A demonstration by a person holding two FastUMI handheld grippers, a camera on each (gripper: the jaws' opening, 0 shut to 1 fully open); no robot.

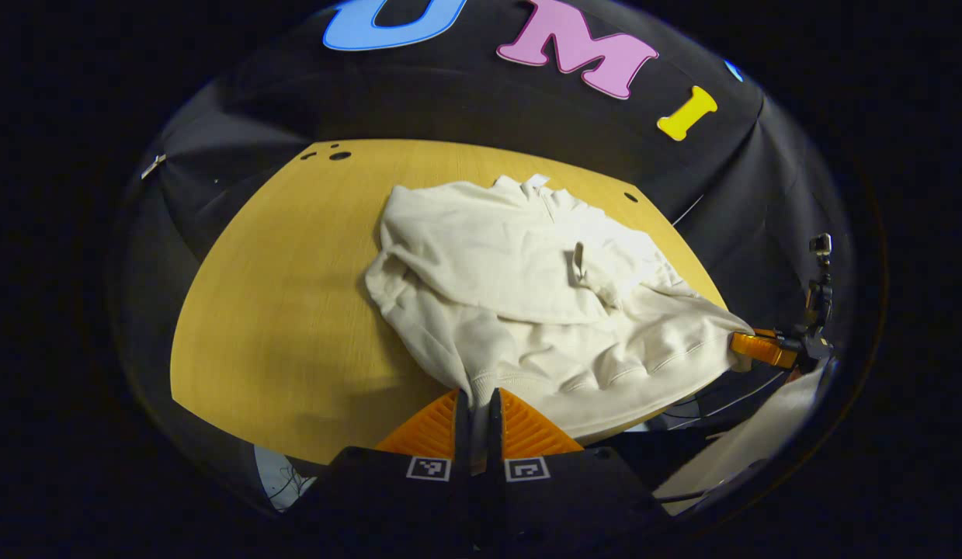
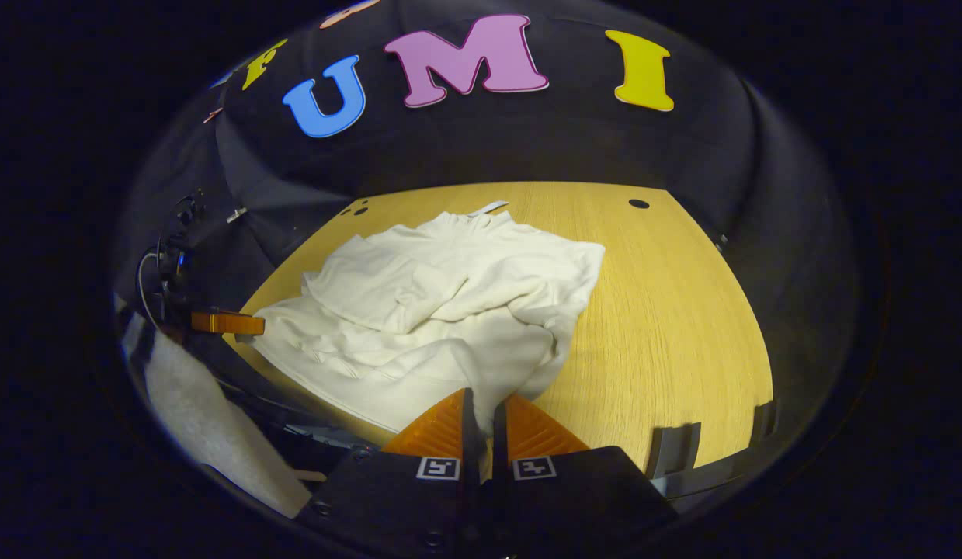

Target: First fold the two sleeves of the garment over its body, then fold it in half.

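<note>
The big wooden table point(image 1: 279, 310) holds a cream garment point(image 1: 527, 310) lying flat, with both sleeves folded over its body. Its bottom edge hangs near the table's front edge. The left gripper point(image 1: 474, 404) is pinched tight on one bottom corner of the garment. The right gripper point(image 2: 484, 407) is pinched tight on the other bottom corner

Wooden table point(image 1: 294, 295) with small dark holes point(image 1: 339, 155).
</note>
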